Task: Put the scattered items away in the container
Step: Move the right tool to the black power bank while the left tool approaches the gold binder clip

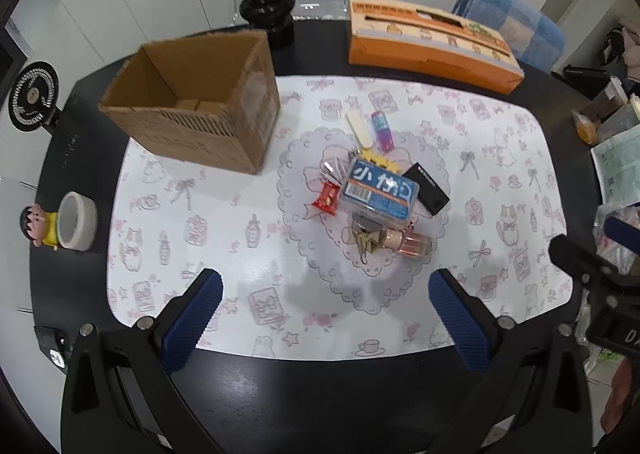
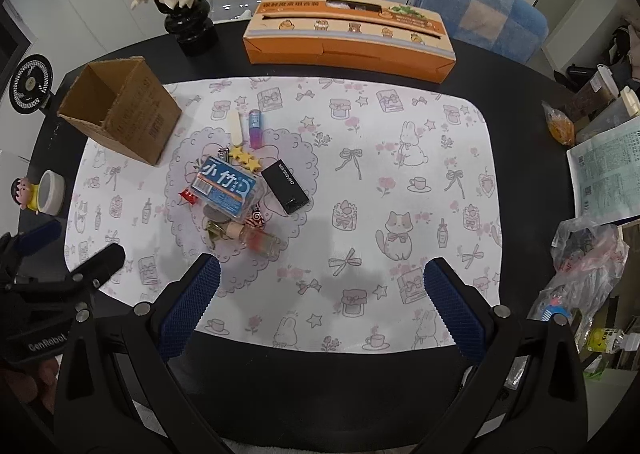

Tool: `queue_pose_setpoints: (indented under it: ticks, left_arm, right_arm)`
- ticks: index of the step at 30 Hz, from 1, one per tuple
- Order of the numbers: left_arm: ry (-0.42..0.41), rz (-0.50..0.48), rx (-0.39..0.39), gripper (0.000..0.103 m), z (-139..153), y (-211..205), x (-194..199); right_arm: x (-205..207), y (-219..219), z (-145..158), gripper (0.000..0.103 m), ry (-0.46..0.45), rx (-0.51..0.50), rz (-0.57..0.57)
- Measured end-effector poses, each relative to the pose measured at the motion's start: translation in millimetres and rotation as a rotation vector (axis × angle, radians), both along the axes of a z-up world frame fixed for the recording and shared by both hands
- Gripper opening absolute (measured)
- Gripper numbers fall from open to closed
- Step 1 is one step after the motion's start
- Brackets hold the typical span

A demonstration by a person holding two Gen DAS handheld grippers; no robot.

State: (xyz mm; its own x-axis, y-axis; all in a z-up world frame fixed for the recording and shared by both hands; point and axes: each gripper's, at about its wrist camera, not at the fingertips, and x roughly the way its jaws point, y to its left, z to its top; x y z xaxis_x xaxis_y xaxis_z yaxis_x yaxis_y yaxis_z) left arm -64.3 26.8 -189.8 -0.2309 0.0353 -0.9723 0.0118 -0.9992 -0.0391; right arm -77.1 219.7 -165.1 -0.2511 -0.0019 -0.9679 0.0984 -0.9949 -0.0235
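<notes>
1. We see both tongs, left tongs (image 1: 326, 312) and right tongs (image 2: 320, 302), released and holding nothing, at the bottom of each frame above the patterned mat (image 1: 224, 214).
2. The cardboard box (image 1: 192, 130), upper left, looks empty; tidying has not begun.
3. Everything remains piled mid-frame: a blue-labelled case (image 1: 378, 190), black box (image 1: 426, 188), red packet (image 1: 326, 196), pink bottle (image 1: 412, 244), purple tube (image 1: 382, 130).
4. Small items beneath the case are hard to make out, perhaps clips or keys.

Black tool (image 1: 326, 314), ribbed blue pads (image 1: 194, 318), silver screws
</notes>
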Motion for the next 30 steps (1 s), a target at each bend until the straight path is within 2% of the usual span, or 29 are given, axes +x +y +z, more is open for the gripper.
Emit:
queue_pose_setpoints:
  ticks: [7,15,19,24,26,30]
  left_arm:
    - [-0.049,0.024,0.001,0.103,-48,9,-12]
    - [-0.075,0.047,-0.024,0.103,-79,15,-28]
    - [-0.096,0.050,-0.044,0.089,-92,19,-32]
    - [-0.129,0.071,-0.042,0.087,-112,19,-32]
    - [-0.133,0.091,-0.027,0.080,-117,18,-31]
    - [-0.132,0.119,-0.011,0.076,-122,16,-32]
  right_arm:
    - [-15,5,-44,0.103,-0.037,0.003,0.032]
    - [-33,6,-89,0.103,-0.082,-0.020,0.066]
    - [-42,7,-111,0.103,-0.105,-0.034,0.065]
    - [-53,8,-129,0.103,-0.117,-0.046,0.068]
    - [-57,8,-135,0.103,-0.120,-0.034,0.075]
    - [-64,5,-143,0.100,-0.125,-0.023,0.096]
